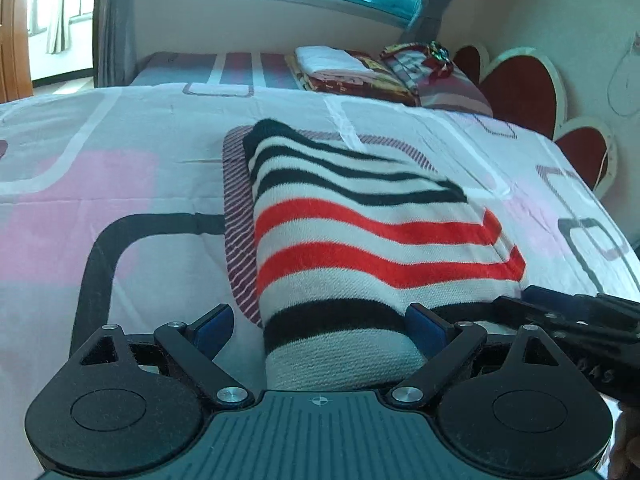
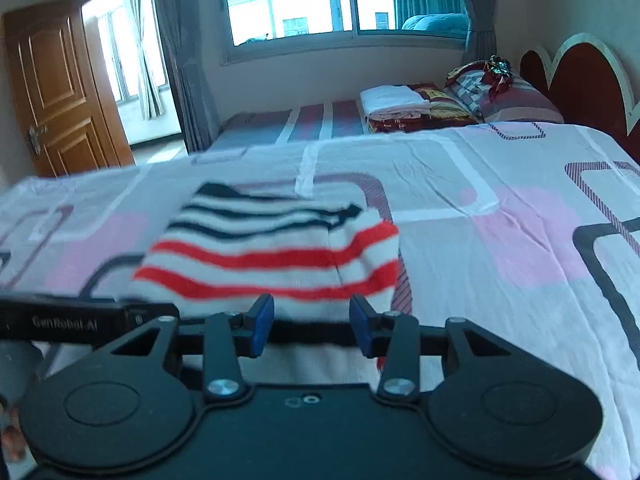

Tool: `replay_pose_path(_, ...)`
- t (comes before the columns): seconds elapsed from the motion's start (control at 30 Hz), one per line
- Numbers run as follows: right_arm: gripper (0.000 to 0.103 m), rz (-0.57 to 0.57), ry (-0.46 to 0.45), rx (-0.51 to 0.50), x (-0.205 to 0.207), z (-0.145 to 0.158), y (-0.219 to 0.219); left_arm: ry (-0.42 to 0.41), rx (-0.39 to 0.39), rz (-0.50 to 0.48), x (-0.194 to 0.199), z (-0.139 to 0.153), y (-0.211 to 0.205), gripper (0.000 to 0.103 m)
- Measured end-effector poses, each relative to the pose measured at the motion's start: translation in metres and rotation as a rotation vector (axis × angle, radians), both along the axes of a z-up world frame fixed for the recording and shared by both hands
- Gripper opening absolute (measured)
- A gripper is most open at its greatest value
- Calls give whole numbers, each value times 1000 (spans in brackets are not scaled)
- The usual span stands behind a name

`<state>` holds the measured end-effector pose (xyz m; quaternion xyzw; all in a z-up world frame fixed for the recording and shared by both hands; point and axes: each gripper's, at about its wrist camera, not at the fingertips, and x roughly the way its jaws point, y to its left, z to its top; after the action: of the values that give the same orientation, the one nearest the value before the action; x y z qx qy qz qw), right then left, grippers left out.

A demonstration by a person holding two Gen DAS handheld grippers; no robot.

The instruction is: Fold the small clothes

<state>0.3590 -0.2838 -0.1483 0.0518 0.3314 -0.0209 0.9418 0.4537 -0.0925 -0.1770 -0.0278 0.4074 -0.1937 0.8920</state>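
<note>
One striped knit garment (image 1: 360, 240) lies folded on the bed (image 1: 120, 168), near its front edge. The left gripper (image 1: 320, 328) has its jaws spread wide either side of the garment's near end, pads clear of it. The right gripper (image 2: 312, 328) has its jaws partly open over the near hem, gripping nothing.

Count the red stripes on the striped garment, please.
2. Both run across the middle of the garment: one just below the thin black stripes, the other nearer the grippers. Folded layers may hide more.
</note>
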Motion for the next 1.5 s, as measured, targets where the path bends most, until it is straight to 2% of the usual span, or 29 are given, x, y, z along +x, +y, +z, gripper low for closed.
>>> replay_pose_path(0.03, 41, 5, 39, -23, 3, -8, 1, 10, -4, 6, 1, 1, 1, 92)
replay_pose_path(0.07, 41, 7, 41, -28, 4, -11, 1, 21, -7, 10, 1, 3, 2, 92)
replay_pose_path(0.23, 42, 10, 11, 7, -5, 6, 1, -8, -1, -36, -22, 17, 9, 92)
replay_pose_path(0.37, 41, 23, 10, 4, -25, 11, 5, 28, 20, -74, -37, 4, 11, 92)
replay_pose_path(0.47, 42, 29, 52, -6, -38, 0, 7, 67, -14, -58, -38, -10, 17, 95)
replay_pose_path(0.53, 42, 30, 80, -35, -39, -11, 7, 87, -8, -45, -38, -9, 18, 97)
replay_pose_path(0.63, 42, 36, 82, -32, -40, -6, 9, 85, -15, -63, -45, -1, 19, 97)
replay_pose_path(0.67, 44, 37, 75, -15, -43, -2, 9, 78, -20, -71, -47, 2, 20, 97)
replay_pose_path(0.73, 57, 36, 55, -2, -49, 4, 8, 79, -38, -64, -46, 3, 21, 97)
replay_pose_path(0.77, 69, 31, 56, -7, -51, 4, 7, 94, -46, -62, -44, 2, 21, 97)
replay_pose_path(0.83, 68, 26, 91, -6, -50, -3, 3, 152, -53, -59, -36, -5, 21, 97)
replay_pose_path(0.97, 68, 12, 135, 87, -48, -11, -13, 179, -96, -54, -34, -7, 26, 97)
replay_pose_path(1.13, 71, -5, 113, 190, -40, 0, -34, 177, -164, -23, -16, 3, 30, 97)
replay_pose_path(1.27, 74, -24, 123, 345, -14, -1, -57, 214, -212, -11, 9, 1, 27, 97)
replay_pose_path(1.5, 75, -60, 158, 490, 28, -23, -82, 227, -252, -26, 32, -17, 20, 96)
